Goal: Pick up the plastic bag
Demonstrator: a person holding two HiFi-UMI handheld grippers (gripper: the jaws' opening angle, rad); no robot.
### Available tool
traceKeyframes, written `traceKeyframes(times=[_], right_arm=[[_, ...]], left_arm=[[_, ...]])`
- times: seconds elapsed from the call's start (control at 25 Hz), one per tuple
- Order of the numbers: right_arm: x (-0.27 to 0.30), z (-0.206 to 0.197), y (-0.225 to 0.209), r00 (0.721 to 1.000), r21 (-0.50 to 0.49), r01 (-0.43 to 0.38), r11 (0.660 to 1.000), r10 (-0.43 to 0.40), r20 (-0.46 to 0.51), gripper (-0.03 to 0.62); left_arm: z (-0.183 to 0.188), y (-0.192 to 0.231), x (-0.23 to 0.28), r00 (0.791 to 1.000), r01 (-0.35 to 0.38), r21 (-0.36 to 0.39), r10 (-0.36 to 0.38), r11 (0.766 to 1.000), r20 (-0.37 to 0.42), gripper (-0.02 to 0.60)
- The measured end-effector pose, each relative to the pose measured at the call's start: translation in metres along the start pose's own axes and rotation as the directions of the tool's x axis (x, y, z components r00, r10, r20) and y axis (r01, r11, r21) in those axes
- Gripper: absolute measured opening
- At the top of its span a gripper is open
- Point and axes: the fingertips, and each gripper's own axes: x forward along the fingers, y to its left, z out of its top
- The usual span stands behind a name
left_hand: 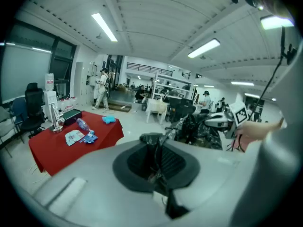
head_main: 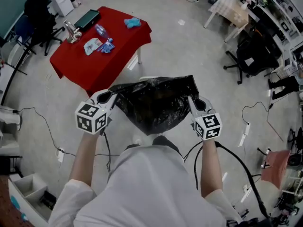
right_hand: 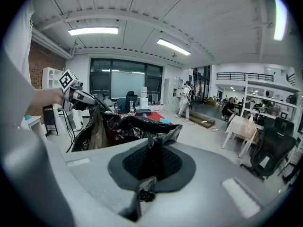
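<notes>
Two tools on the job: left tool (head_main: 109,96) and right tool (head_main: 194,102) each pinch shut on a rim corner of the plastic bag (head_main: 154,105), which hangs open between them above the floor. It's thin film, so spreading too hard could tear it or slip a corner free.

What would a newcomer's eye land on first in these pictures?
First, the black plastic bag, stretched wide at the centre of the head view, with its top edge pinched on either side by the left gripper and the right gripper. Next, the red table on the pale floor beyond it, at the upper left, with a clear bottle and a blue cloth on top.
</notes>
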Motion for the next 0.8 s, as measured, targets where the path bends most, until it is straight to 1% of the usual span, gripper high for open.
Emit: traceKeyframes(times=[0.16, 0.36, 0.52, 0.8], right_arm=[[-0.014, 0.000, 0.007, 1.000, 0.009, -0.023, 1.000, 0.023, 0.010, 0.002], [-0.024, 0.001, 0.009, 0.998, 0.052, -0.054, 0.997, 0.052, 0.048, 0.002], [-0.024, 0.004, 0.010, 0.995, 0.036, -0.081, 0.996, 0.079, 0.063, 0.002], [-0.034, 0.016, 0.003, 0.988, 0.043, -0.125, 0.991, 0.120, 0.094, 0.002]], left_arm=[[0.001, -0.010, -0.006, 1.000, -0.010, -0.014, 0.010, 1.000, 0.010, 0.006], [0.007, -0.024, -0.006, 0.999, -0.031, -0.031, 0.032, 0.999, 0.033, 0.006], [0.011, -0.028, -0.005, 0.998, -0.045, -0.038, 0.047, 0.998, 0.047, 0.006], [0.018, -0.037, -0.001, 0.996, -0.077, -0.044, 0.079, 0.996, 0.052, 0.006]])
